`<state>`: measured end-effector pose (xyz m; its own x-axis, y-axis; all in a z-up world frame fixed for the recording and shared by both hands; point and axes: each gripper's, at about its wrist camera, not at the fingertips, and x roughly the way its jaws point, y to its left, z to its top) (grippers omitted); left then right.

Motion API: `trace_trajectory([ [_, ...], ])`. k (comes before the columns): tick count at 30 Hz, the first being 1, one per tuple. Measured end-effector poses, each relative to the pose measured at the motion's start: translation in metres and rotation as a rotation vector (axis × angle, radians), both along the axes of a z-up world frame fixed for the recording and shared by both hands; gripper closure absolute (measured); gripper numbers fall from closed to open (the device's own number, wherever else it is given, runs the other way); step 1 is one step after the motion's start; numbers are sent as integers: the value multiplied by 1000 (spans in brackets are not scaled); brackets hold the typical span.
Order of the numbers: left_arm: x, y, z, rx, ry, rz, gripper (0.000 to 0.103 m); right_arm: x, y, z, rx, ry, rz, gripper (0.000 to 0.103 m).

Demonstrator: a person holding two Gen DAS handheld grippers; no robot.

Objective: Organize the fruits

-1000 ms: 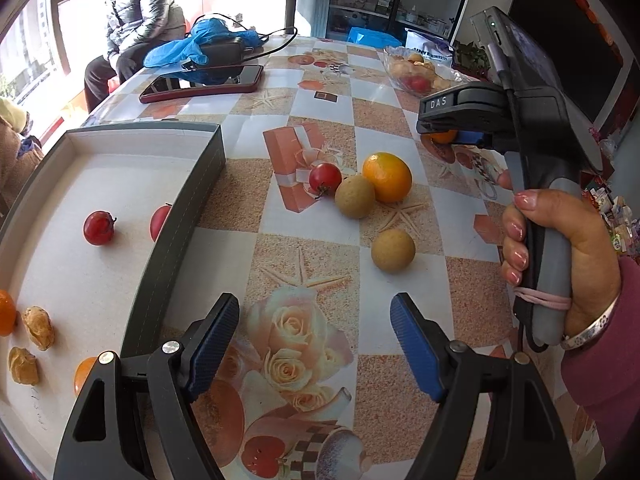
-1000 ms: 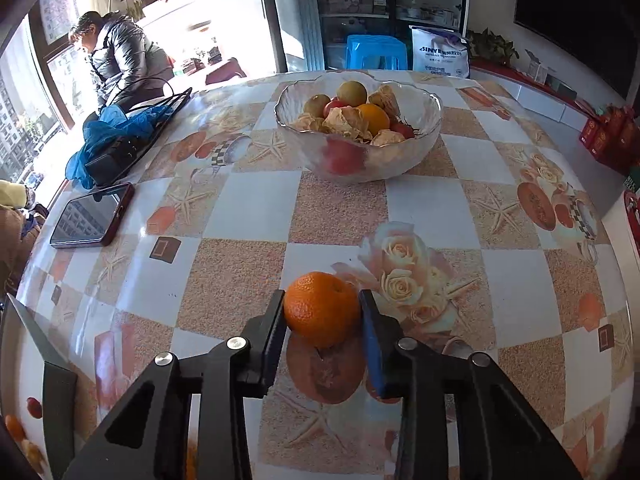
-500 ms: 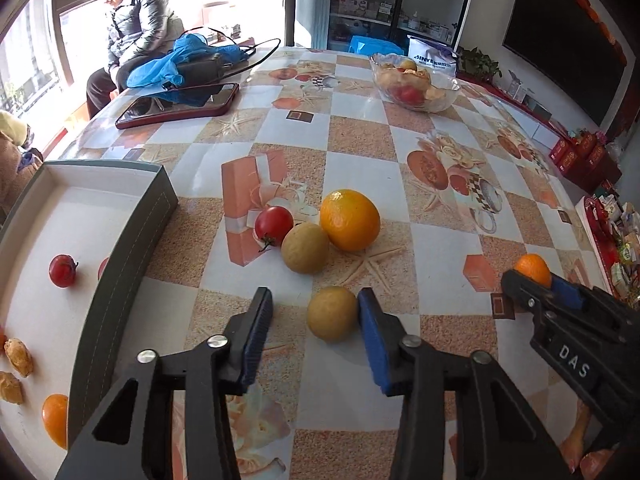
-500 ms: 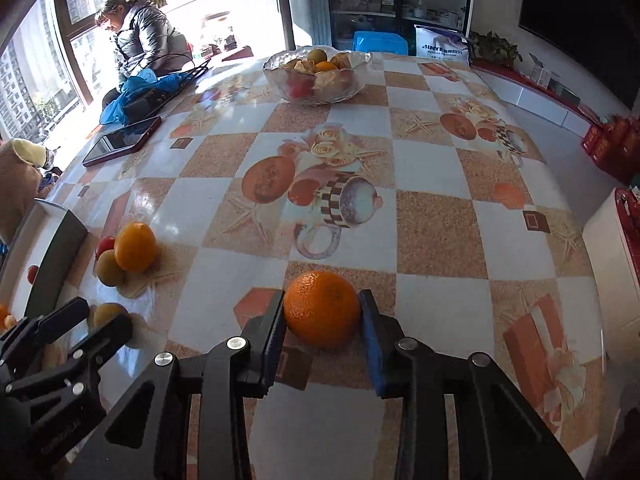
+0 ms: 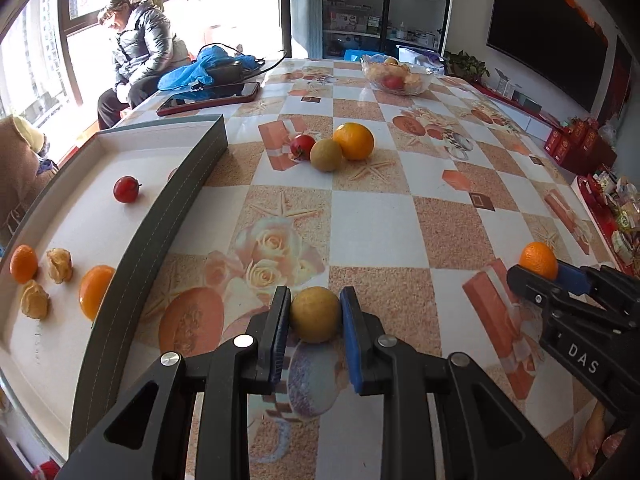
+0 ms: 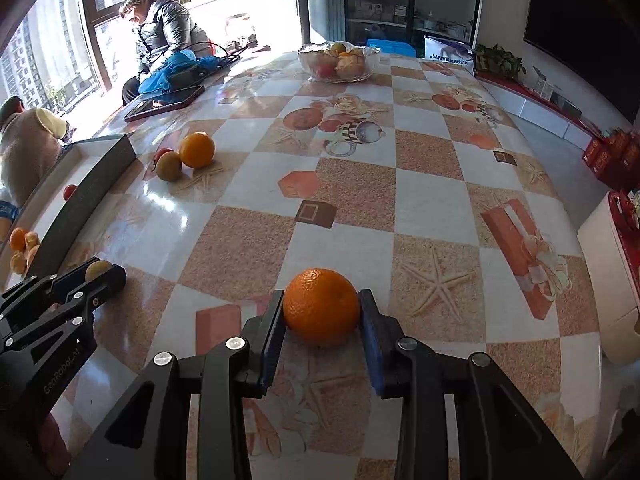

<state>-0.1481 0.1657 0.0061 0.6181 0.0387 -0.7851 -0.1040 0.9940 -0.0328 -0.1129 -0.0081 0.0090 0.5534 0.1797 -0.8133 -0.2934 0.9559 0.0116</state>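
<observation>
Hand-held grippers (image 5: 315, 322) beside tray (image 5: 168, 200) of oranges (image 5: 94, 290), tomato (image 5: 126, 189).

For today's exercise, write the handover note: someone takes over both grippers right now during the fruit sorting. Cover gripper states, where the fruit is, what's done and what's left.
Left gripper: shut on the yellow-brown fruit, beside the tray.
Right gripper: shut on an orange over the table.
Done: in the tray lie a tomato, two oranges and two pale dried fruits.
Left: place both held fruits in the tray, then fetch the loose tomato, round fruit and big orange. The glass bowl holds more fruit.
</observation>
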Motion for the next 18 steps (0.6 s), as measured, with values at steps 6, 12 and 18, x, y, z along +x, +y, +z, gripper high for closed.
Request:
trace_trajectory([
  [6,6,4,1,-52,-2,-4,25,-16,-1,-3,-26,-33,14,19],
  [12,15,-3,-5,12,-4,-10,21,-9,-9,-7,-3,-3,-17,18],
  [18,14,-2,-6,12,-7,-9,18,-3,0,-6,-15,4,-10,18],
])
